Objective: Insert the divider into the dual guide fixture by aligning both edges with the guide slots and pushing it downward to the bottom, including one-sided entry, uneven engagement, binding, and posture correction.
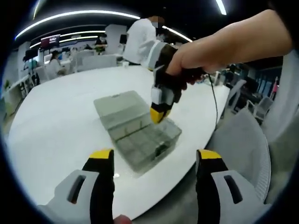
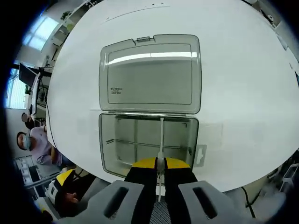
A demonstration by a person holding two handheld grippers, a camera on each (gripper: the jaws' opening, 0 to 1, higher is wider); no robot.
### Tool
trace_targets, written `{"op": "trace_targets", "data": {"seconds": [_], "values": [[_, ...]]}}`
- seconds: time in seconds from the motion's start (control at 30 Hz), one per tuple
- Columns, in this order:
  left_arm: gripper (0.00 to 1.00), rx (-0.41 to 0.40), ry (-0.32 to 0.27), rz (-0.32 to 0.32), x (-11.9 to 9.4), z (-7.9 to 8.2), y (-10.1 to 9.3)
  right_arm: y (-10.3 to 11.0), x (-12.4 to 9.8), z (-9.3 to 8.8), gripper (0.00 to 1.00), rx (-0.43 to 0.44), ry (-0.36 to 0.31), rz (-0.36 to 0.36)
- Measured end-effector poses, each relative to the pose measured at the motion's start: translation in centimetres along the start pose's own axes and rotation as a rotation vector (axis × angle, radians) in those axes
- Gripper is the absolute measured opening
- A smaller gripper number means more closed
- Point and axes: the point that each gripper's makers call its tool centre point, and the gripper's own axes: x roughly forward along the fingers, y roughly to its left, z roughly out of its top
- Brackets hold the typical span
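Note:
A clear plastic organiser box (image 2: 117,147) lies open on the white table (image 2: 243,93), its lid (image 2: 149,74) folded flat behind the compartment tray. My right gripper (image 2: 159,164) is shut on a thin pale divider (image 2: 161,135), seen edge-on. The divider stands upright in the tray and reaches toward the far wall near the hinge. In the left gripper view a hand holds the right gripper (image 1: 159,114) tip-down over the box (image 1: 138,133). My left gripper (image 1: 155,156) is open and holds nothing. It hangs near the table's front edge, short of the box.
The round table (image 1: 60,126) ends just below the box. A grey chair (image 1: 243,140) stands at the right of it. People sit and stand at desks in the background. A small clear tab (image 2: 201,155) lies beside the tray's right wall.

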Motion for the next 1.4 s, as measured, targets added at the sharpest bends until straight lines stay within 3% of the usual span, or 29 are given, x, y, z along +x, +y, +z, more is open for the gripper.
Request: {"op": "trace_targets", "data": {"seconds": [1.4], "values": [[0.67, -0.008, -0.004, 0.017, -0.42, 0.19, 0.73, 0.51, -0.01, -0.49, 0.0, 0.026, 0.033, -0.026]]}}
